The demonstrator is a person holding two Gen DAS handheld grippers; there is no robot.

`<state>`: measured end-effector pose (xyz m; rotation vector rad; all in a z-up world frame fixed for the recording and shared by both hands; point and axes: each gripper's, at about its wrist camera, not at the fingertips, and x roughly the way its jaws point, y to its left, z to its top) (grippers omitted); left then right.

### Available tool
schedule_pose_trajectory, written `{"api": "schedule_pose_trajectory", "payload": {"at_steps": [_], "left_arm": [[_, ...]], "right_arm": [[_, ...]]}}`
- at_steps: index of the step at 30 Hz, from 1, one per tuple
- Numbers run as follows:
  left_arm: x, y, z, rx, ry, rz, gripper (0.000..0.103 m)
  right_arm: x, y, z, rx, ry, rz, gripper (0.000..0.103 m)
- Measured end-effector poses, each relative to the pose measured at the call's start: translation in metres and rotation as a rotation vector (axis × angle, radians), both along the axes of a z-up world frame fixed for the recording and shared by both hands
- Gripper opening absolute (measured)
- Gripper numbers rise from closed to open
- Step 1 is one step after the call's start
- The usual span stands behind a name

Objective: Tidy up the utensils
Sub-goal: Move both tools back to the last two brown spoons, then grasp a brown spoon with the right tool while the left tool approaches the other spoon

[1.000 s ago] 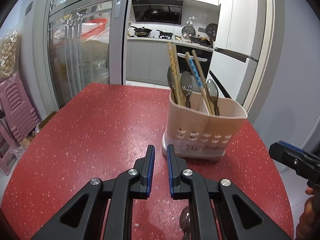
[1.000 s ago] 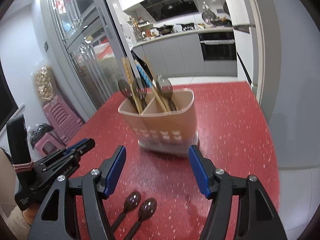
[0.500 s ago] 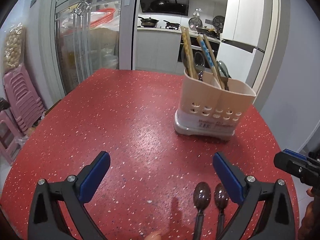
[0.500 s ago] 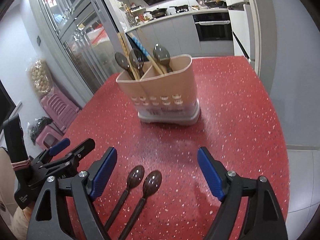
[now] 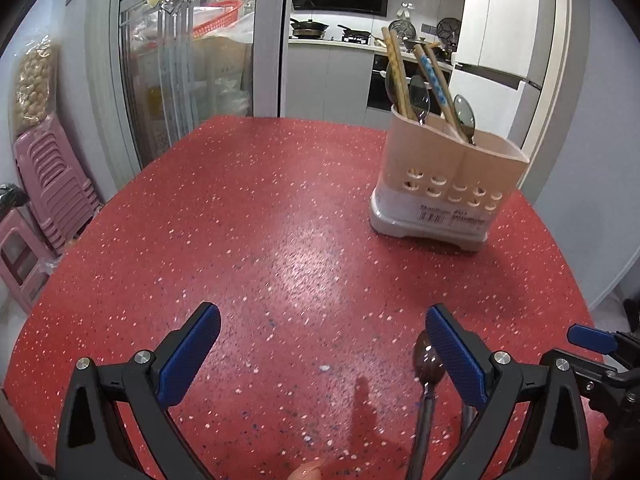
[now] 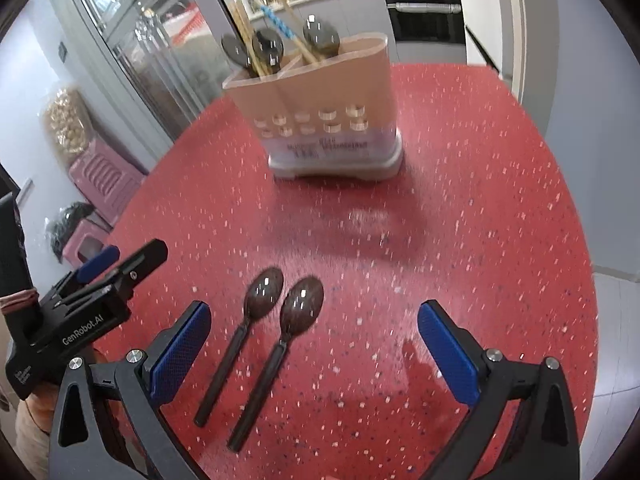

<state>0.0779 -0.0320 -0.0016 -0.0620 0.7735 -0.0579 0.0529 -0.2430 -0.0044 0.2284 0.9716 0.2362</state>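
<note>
1. Both grippers are in my hands with their blue-padded jaws spread wide; the left gripper [image 5: 322, 340] grips nothing, its jaws having just swung apart, with only the red speckled tabletop [image 5: 248, 216] between them.
2. Jaws on my right gripper [image 6: 314, 340] have just been opening too, and they press on nothing, though two dark brown spoons [image 6: 280, 320] lie on the tabletop between the pads.
3. Those spoons lie side by side, bowls toward the beige plastic utensil holder [image 6: 320, 120] and handles toward me, well short of the holder.
4. From the left wrist view, one spoon bowl [image 5: 426, 360] shows just beside my left gripper's right-hand pad, on its inner side.
5. Beyond the spoons, the utensil holder stands upright on the tabletop, with a row of round holes in its wall and a white base.
6. Inside the holder stand wooden chopsticks [image 5: 398, 76], a blue-patterned pair [image 5: 434, 76], and shiny metal spoons [image 6: 270, 50], bowls up.
7. Behind the holder, past the table's far edge, lies a kitchen counter with pans.
</note>
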Motion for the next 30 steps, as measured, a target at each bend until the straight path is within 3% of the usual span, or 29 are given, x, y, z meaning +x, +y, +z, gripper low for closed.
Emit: {"api": "schedule_pose_trajectory", "payload": {"at_steps": [7,17,30], "left_arm": [[-0.007,0.002,-0.021,0.056,0.061,-0.004,0.103],[-0.008,0.01,-0.042,0.042,0.155,-0.017,0.103],[-0.011,0.016,-0.051,0.06,0.177,-0.024,0.103]], "right_arm": [[-0.006,0.004,-0.02,-0.015,0.077,-0.005,0.103],[-0.011,0.016,-0.043,-0.053,0.163,0.0,0.103],[-0.005,0.033,-0.05,-0.139,0.193,-0.011,0.103]]}}
